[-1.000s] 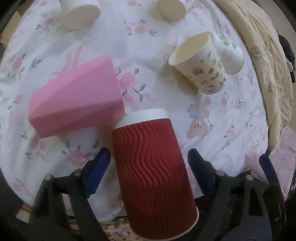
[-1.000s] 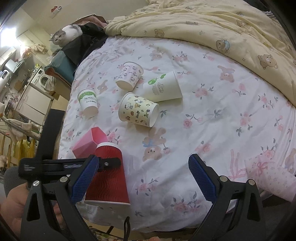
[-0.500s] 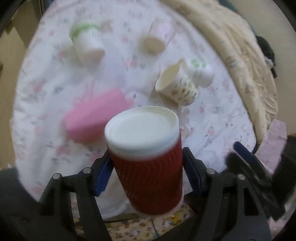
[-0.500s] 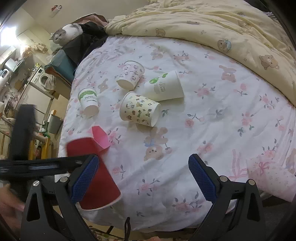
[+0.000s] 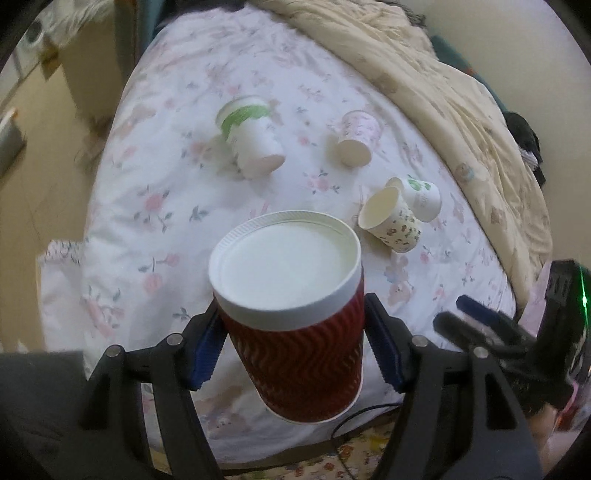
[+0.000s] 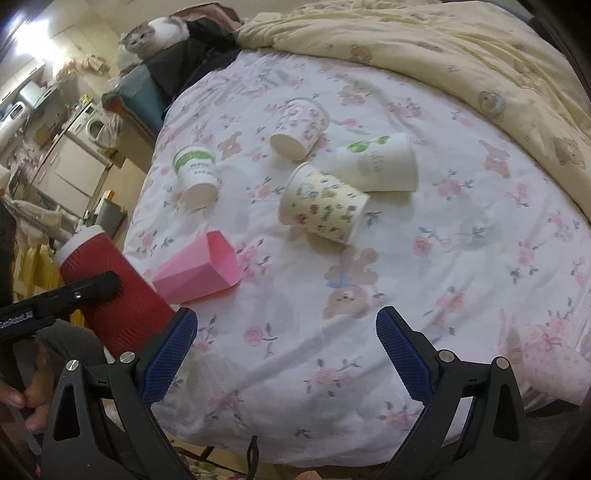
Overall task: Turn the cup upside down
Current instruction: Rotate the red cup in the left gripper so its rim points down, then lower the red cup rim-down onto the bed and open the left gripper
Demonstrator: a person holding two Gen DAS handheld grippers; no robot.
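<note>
Floral bedsheet (image 6: 461,258) strewn with toppled paper cups (image 6: 325,206) and a pink cup (image 6: 195,269), cream quilt (image 6: 443,48) bunched along the far edge, kitchen appliances (image 6: 77,162) beyond the left edge. Left gripper (image 5: 291,350) pinching the red cup (image 5: 299,354), lifted off the near edge with white base up. Right gripper (image 6: 286,354) spread wide over the near edge, gripping nothing.

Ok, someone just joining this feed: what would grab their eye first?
The red ribbed paper cup, clamped in the left gripper and raised off the bed, white base toward the camera. Beyond it, on the floral bedsheet, a pink faceted cup lies toppled, and a grey-white cat watches from the far corner.
</note>
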